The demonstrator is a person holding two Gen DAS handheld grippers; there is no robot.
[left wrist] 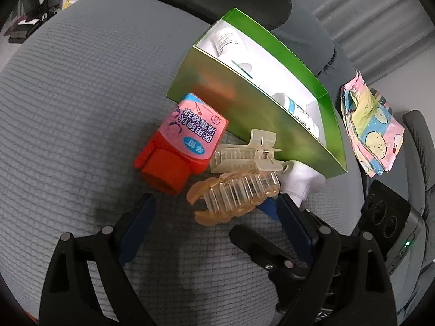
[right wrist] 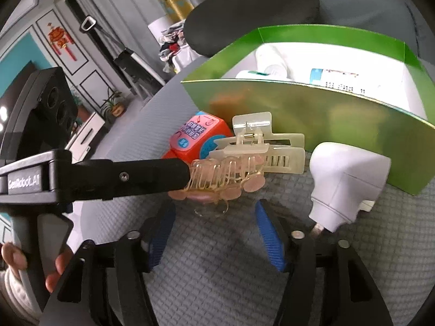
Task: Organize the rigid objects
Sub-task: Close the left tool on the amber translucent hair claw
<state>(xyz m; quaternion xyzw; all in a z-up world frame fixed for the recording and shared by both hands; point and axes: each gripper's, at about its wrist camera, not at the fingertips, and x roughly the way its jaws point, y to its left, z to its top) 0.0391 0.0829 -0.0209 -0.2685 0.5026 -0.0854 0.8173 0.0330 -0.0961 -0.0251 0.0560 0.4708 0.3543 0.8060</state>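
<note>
On a grey quilted seat cushion [left wrist: 81, 87] a green box [left wrist: 261, 114] stands open at the far side, its white inside holding a few white tubes and bottles. Against the near wall of the box lie a red and pink bottle [left wrist: 182, 141] to the left, a pale cream hair claw [left wrist: 250, 152] in the middle and a white plug adapter [right wrist: 345, 182] to the right. Just in front of the cream clip sits an amber translucent hair claw [left wrist: 236, 193], touching it. In the left wrist view the left gripper [left wrist: 214, 206] has its blue-padded fingers spread wide on either side of the amber clip, the right finger close to its edge, the left one apart from it; nothing is clamped. In the right wrist view the right gripper [right wrist: 214, 214] also stands wide, its blue fingers flanking bare cushion just near of the amber clip, gripping nothing. The black body of the left gripper crosses that view from the left, its tip reaching the amber clip. A folded patterned cloth [left wrist: 372, 127] lies to the right of the box, beyond the cushion edge
</note>
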